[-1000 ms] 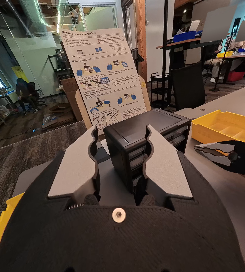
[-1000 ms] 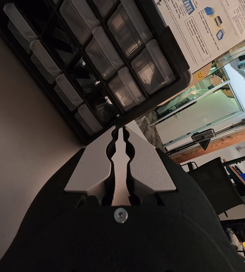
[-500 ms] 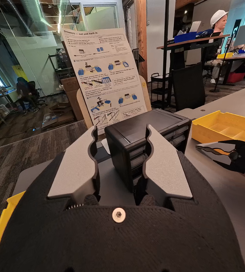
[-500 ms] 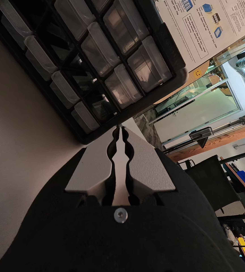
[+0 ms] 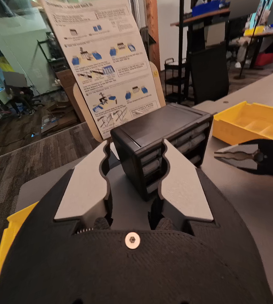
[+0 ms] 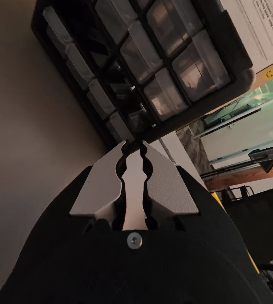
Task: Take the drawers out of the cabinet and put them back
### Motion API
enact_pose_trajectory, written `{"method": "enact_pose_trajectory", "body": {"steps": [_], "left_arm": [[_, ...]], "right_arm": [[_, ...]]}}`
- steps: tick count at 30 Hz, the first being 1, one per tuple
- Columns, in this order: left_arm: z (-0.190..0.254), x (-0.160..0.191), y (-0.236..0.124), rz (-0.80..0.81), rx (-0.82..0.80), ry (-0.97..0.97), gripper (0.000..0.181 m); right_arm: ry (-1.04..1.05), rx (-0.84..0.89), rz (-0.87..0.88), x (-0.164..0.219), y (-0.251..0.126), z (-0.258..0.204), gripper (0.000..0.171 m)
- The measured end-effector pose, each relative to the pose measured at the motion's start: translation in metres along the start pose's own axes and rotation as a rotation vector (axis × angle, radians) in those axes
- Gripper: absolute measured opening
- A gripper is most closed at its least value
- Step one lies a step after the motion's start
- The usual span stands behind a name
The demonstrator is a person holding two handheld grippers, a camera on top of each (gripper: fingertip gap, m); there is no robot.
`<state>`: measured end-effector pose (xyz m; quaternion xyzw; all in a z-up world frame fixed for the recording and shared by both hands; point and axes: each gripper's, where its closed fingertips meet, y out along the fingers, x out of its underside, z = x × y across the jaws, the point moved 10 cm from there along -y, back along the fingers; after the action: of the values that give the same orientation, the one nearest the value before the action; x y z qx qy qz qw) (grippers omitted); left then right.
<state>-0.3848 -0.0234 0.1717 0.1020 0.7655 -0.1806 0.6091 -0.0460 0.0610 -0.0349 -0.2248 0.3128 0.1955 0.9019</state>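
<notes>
Left gripper [image 5: 135, 143], jaws wide apart, empty, above grey table [image 5: 240, 205] facing black cabinet [image 5: 158, 130]; right gripper [image 6: 133, 141], jaws narrowly parted, empty, beside clear drawers [image 6: 165, 98].

Black cabinet [image 5: 158, 131] upright on the table, clear drawers [image 6: 162, 105] (mostly) inserted.

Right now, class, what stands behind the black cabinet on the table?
Behind the black cabinet an instruction poster stands upright on a tan cardboard backing. The cabinet hides the poster's bottom edge, so how it is propped cannot be seen.
</notes>
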Motion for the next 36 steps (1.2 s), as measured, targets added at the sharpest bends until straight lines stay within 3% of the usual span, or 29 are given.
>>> {"method": "enact_pose_trajectory", "body": {"steps": [7, 9, 12, 16, 19, 22, 26, 29, 36], "left_arm": [[0.019, 0.03, 0.015, -0.101, 0.021, -0.06, 0.064], [0.03, 0.053, 0.018, -0.093, 0.017, -0.098, 0.063], [0.053, 0.098, 0.019, -0.122, 0.021, -0.157, 0.064], [0.09, 0.142, 0.019, -0.145, 0.038, -0.235, 0.066], [0.093, 0.15, 0.009, -0.191, 0.006, -0.201, 0.075], [0.055, 0.132, -0.024, -0.207, -0.095, -0.139, 0.082], [-0.028, 0.1, -0.078, -0.317, -0.308, -0.069, 0.088], [-0.099, 0.094, -0.099, -0.443, -0.465, -0.069, 0.088], [-0.21, 0.131, -0.101, -0.556, -0.451, -0.373, 0.089]], "right_arm": [[0.158, -0.002, -0.003, -0.004, -0.007, 0.007, 0.017], [0.244, -0.035, -0.01, -0.007, -0.014, 0.003, 0.021], [0.383, -0.091, -0.023, -0.008, -0.026, -0.003, 0.041], [0.477, -0.11, 0.046, -0.017, -0.068, 0.004, 0.04], [0.477, -0.015, 0.067, -0.018, -0.126, 0.044, 0.041], [0.475, 0.157, -0.054, 0.01, -0.189, 0.122, 0.052], [0.624, 0.238, -0.388, 0.098, -0.232, 0.212, 0.076], [0.759, 0.129, -0.452, 0.154, -0.226, 0.235, 0.08], [0.993, 0.01, -0.605, 0.234, -0.185, 0.239, 0.086]]}}
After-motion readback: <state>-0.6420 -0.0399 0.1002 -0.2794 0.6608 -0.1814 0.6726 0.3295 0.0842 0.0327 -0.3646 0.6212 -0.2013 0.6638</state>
